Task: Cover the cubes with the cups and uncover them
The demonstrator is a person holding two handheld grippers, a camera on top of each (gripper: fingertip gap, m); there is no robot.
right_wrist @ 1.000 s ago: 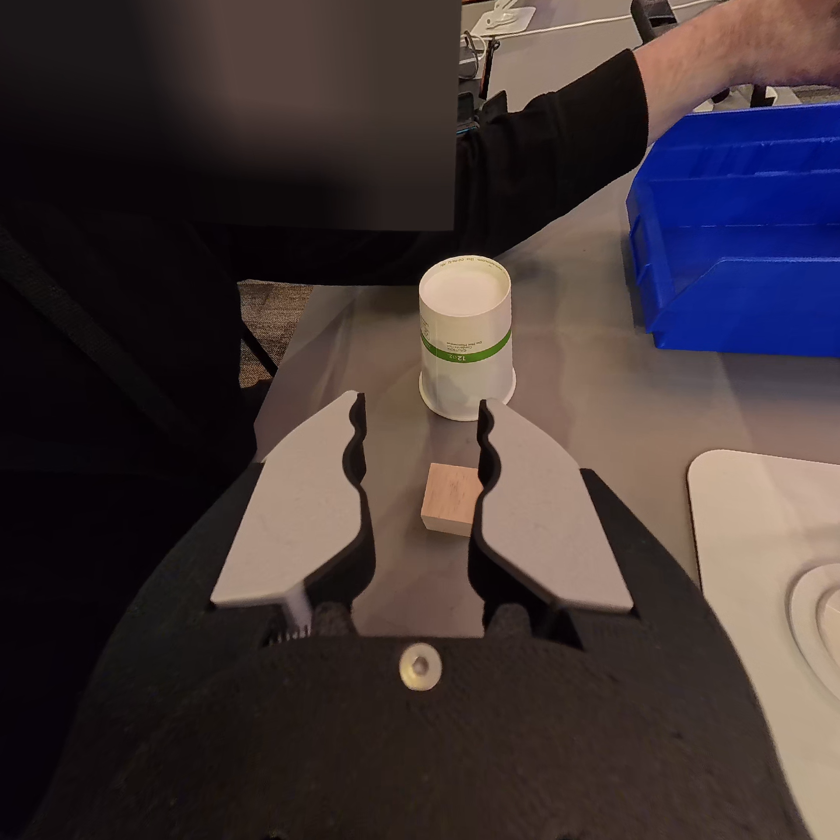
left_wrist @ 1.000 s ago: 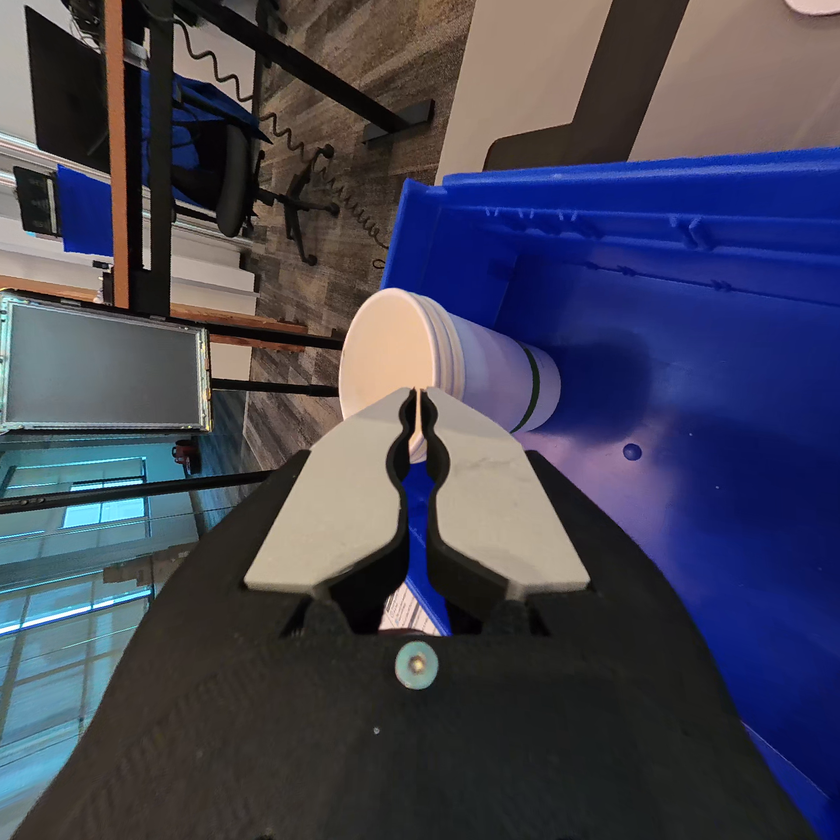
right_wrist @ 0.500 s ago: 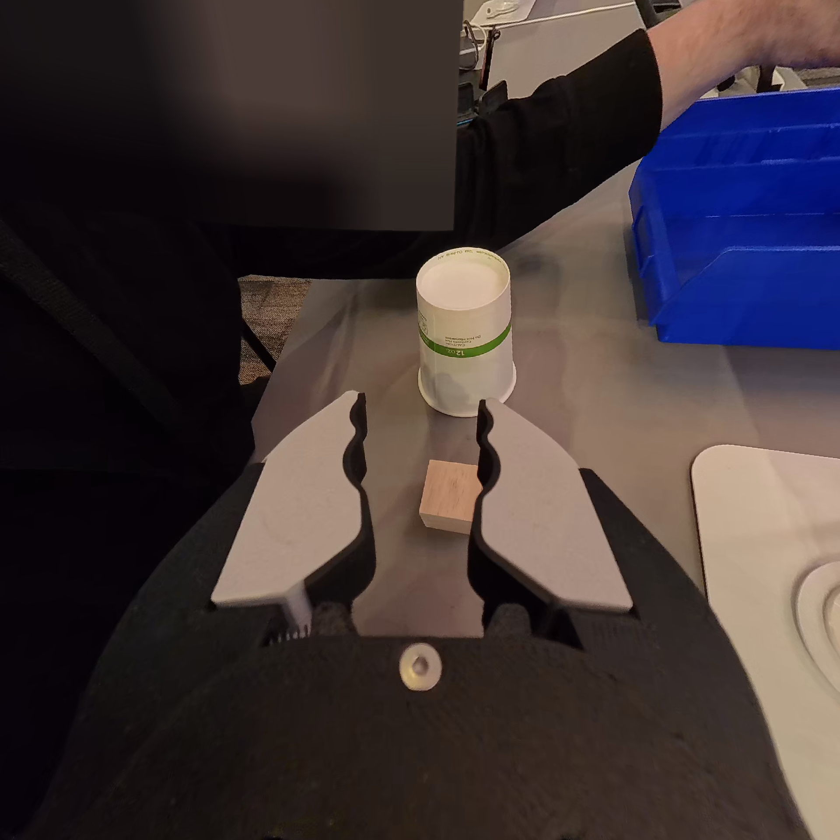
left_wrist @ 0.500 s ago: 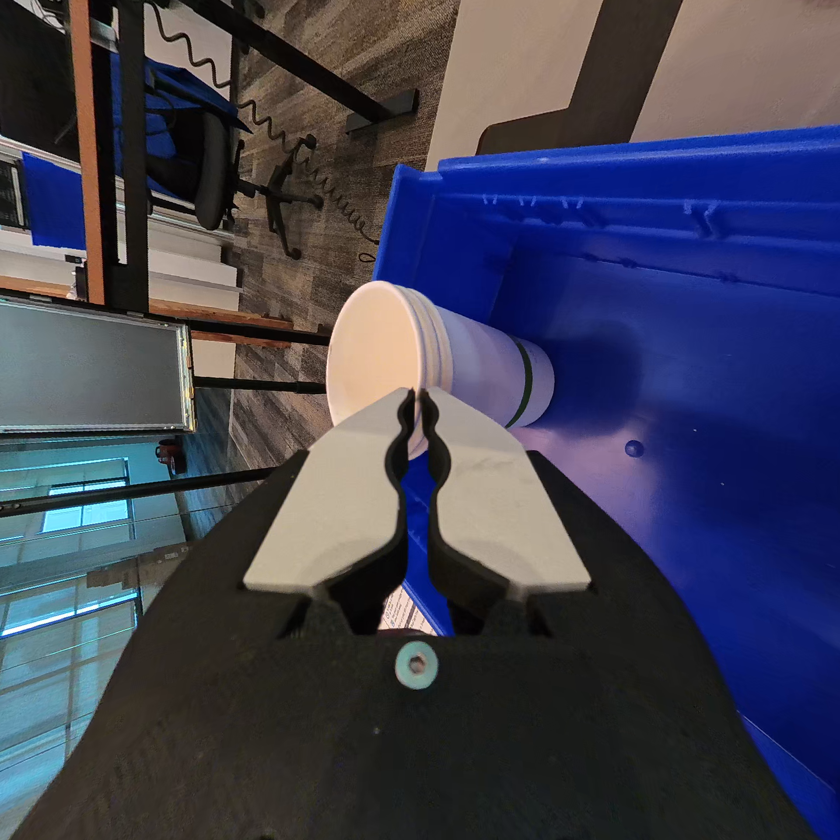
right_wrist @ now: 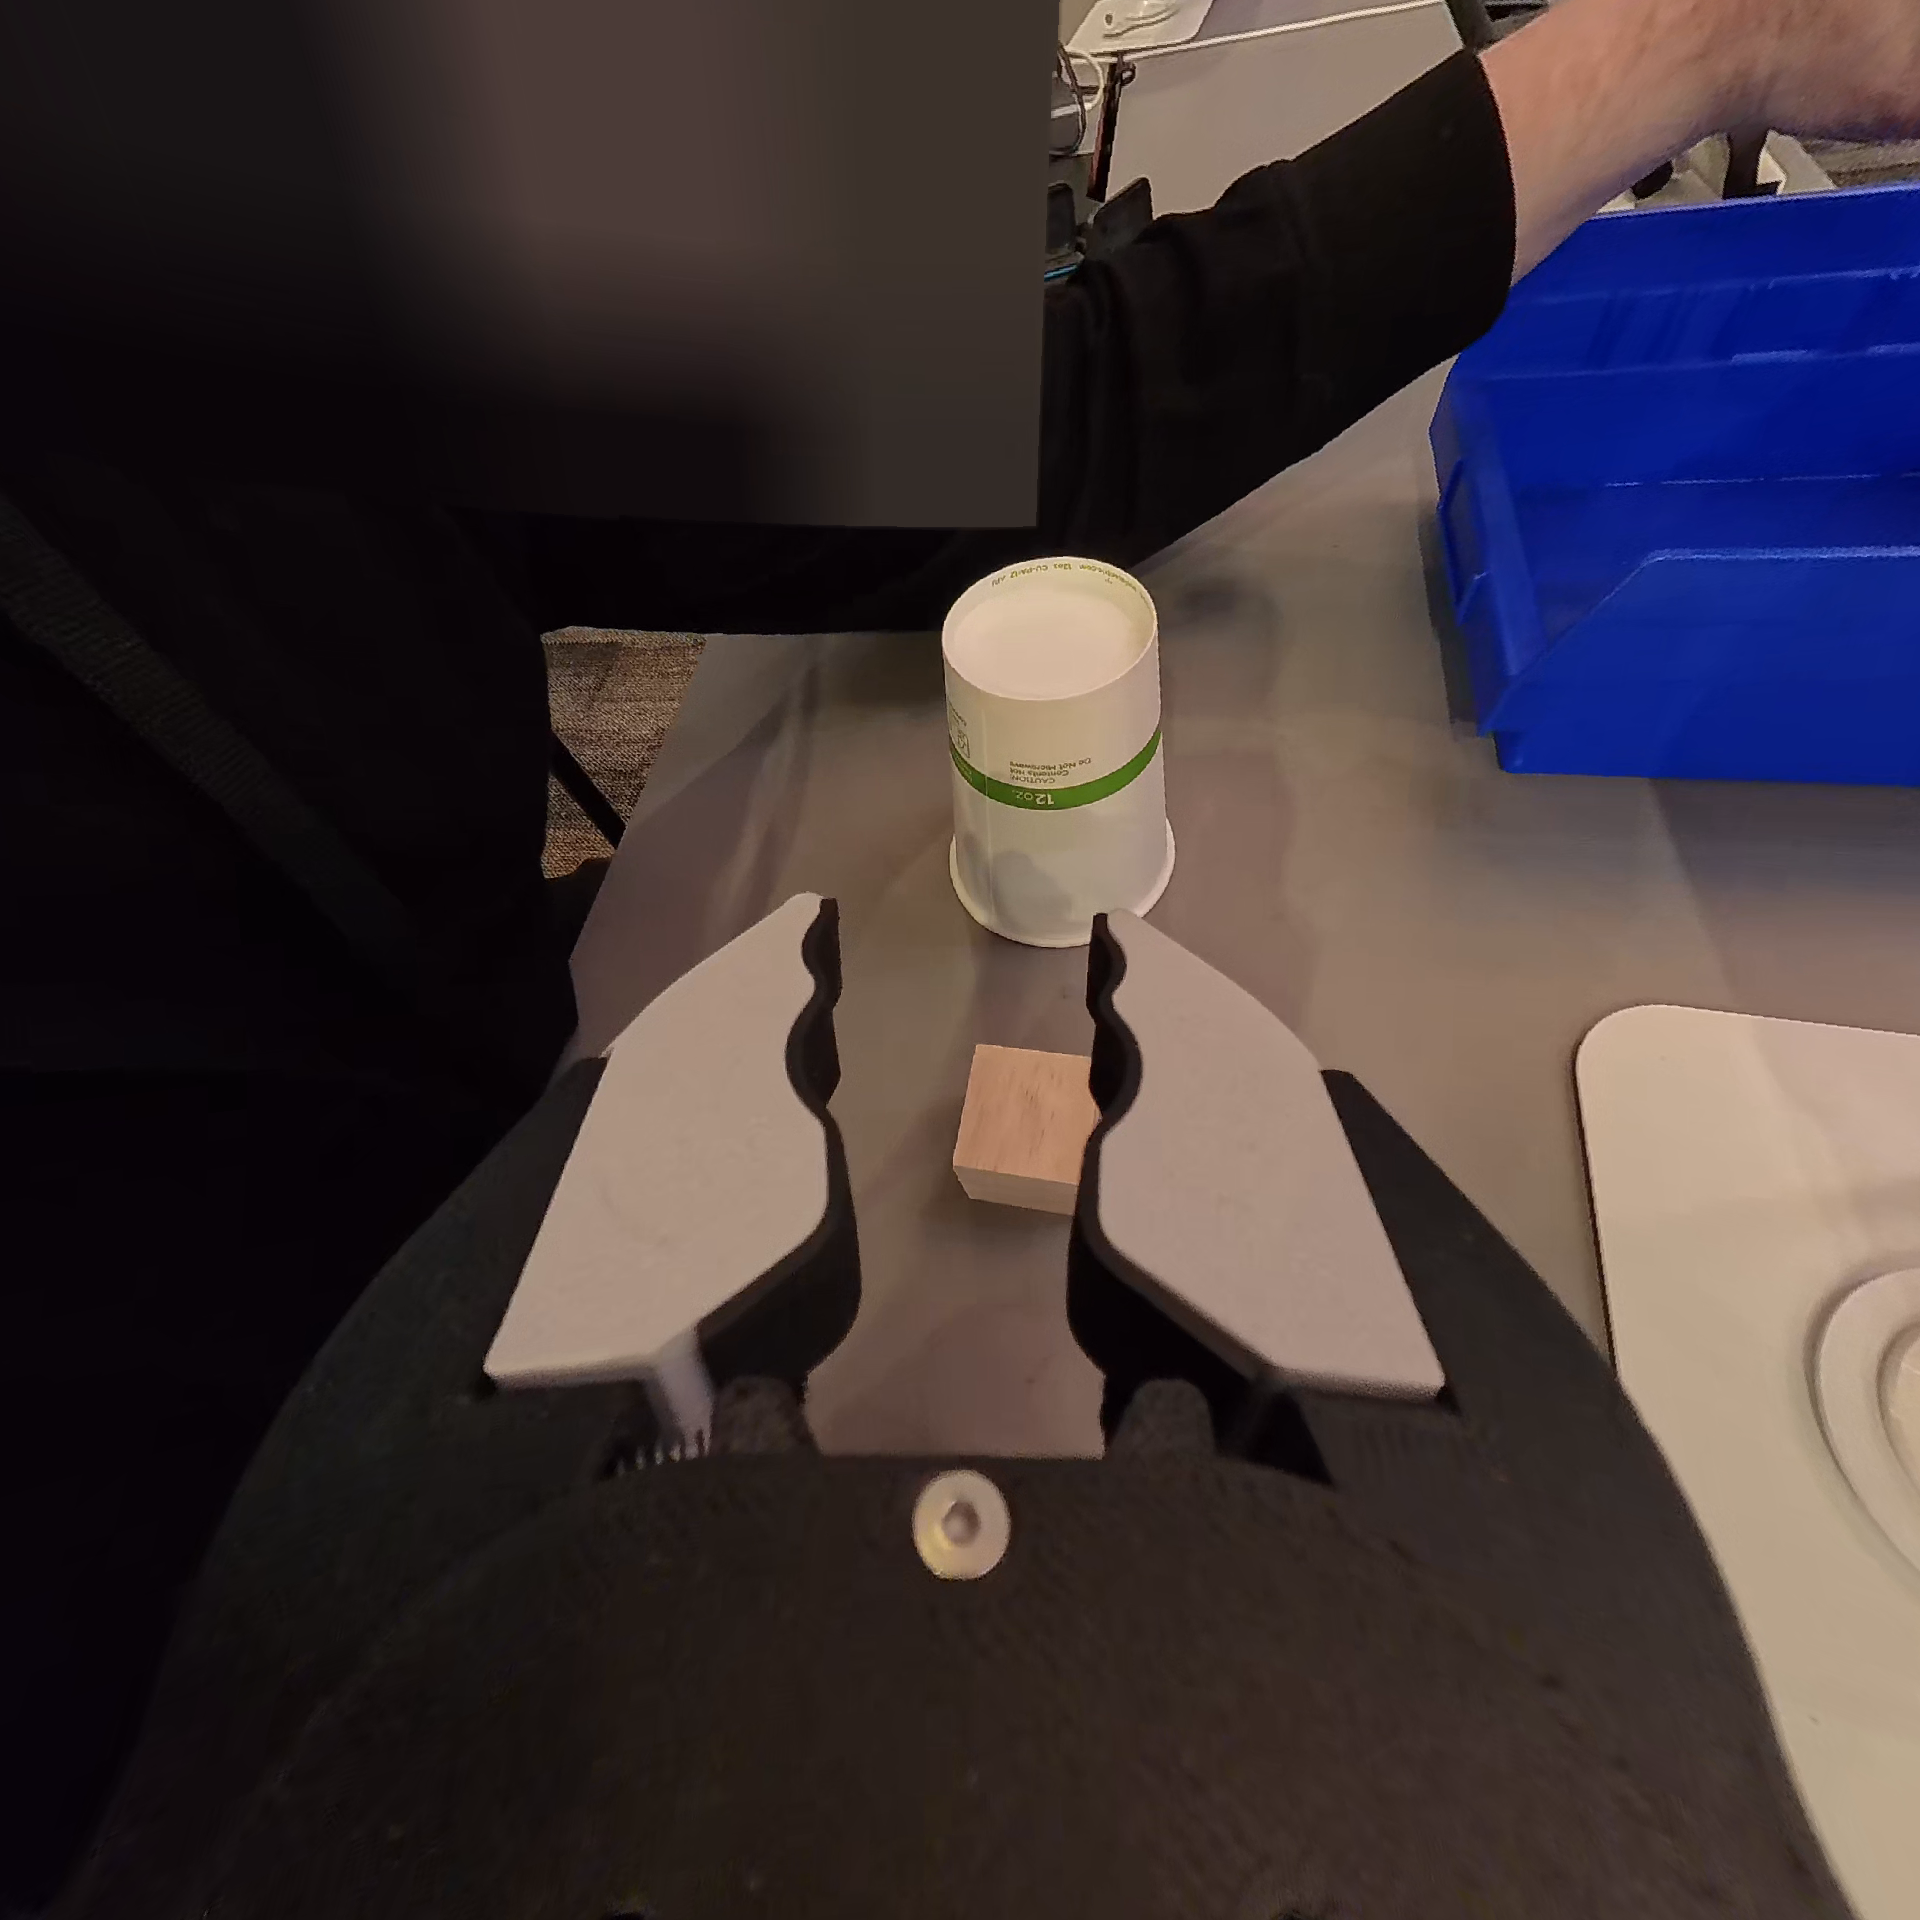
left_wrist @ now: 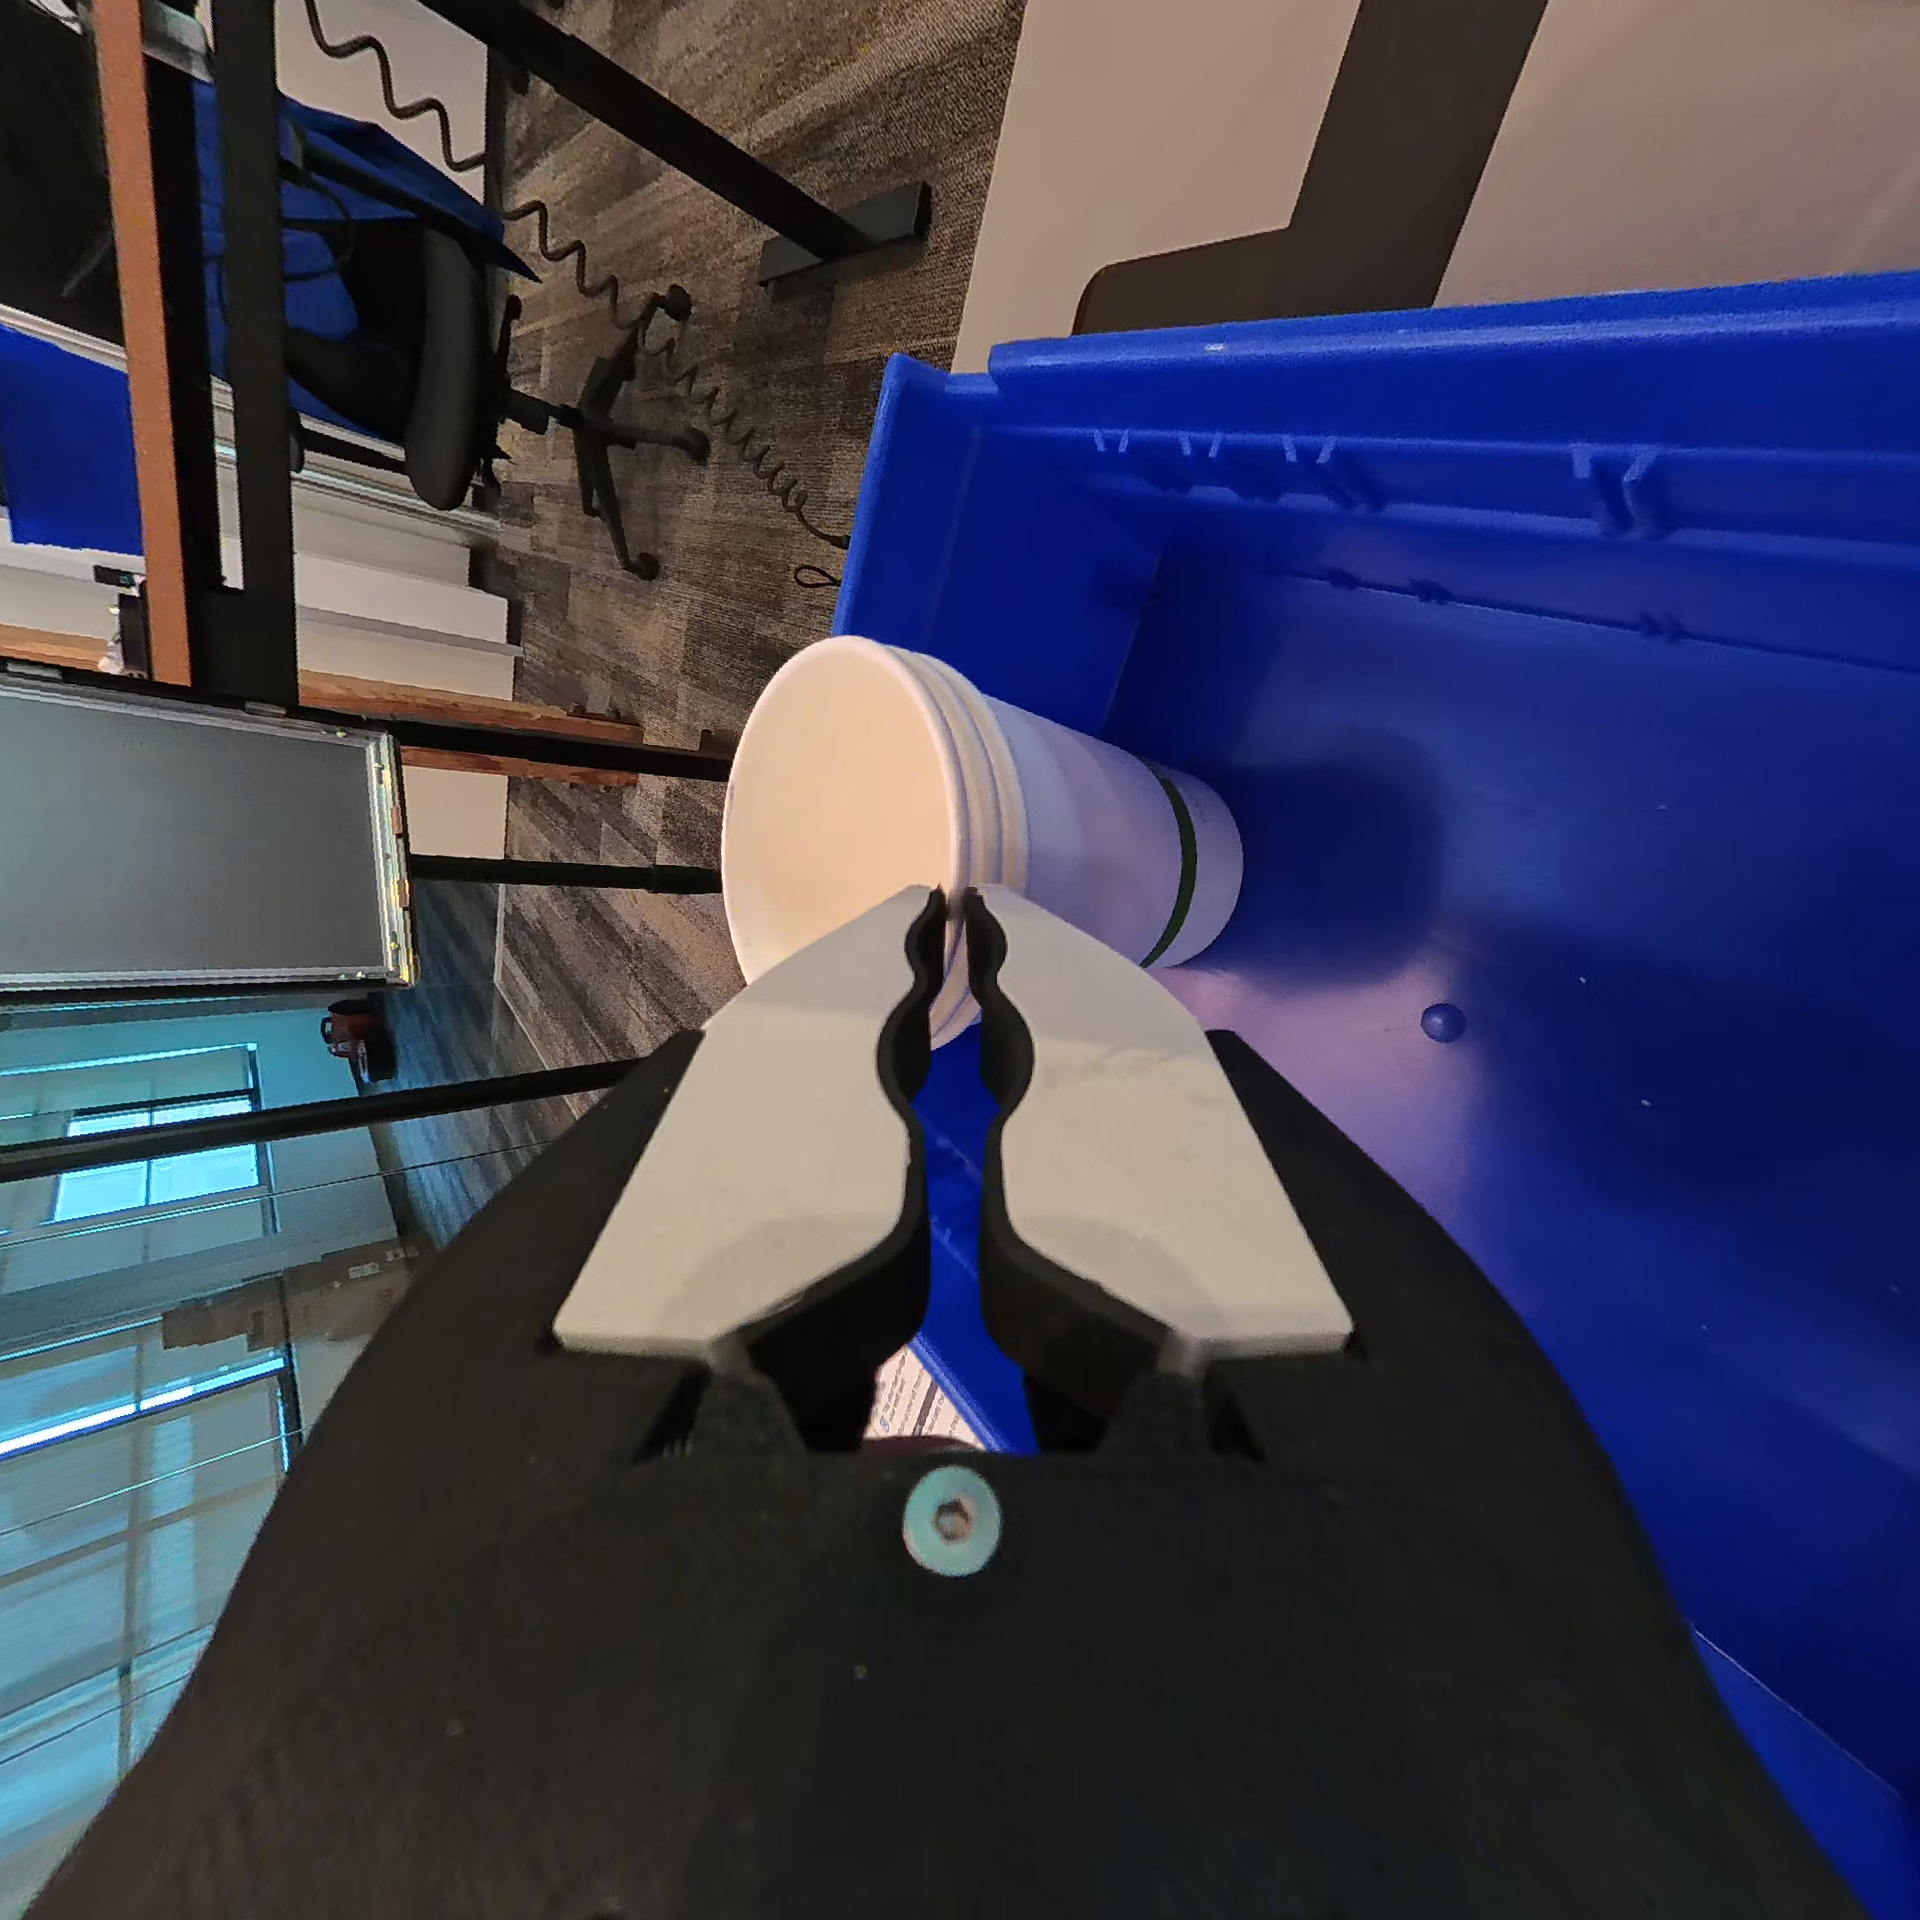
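1. We count one wooden cube (right_wrist: 1023, 1138), bare on the grey counter (right_wrist: 1351, 935).
2. We count one white paper cup with a green band (right_wrist: 1055, 758) standing upside down on the counter, just beyond the cube and apart from it.
3. We count one stack of white paper cups (left_wrist: 966, 821), several nested rims showing, its base end inside a blue plastic bin (left_wrist: 1558, 831) and its mouth outside the bin.
4. Our left hand-held gripper (left_wrist: 954, 904) is nearly closed, its fingertips pinching the rim of the cup stack, with only the thin rim between them.
5. Our right hand-held gripper (right_wrist: 956, 935) is wide open and grips nothing. The cube shows between its fingers, close against the right finger (right_wrist: 1226, 1174); we cannot tell whether they touch.
6. In the right wrist view, the blue bin sits at the far right of the counter, with a person's arm in a black sleeve (right_wrist: 1299, 312) reaching toward it.
7. A pale mat (right_wrist: 1714, 1195) lies on the counter at the right.
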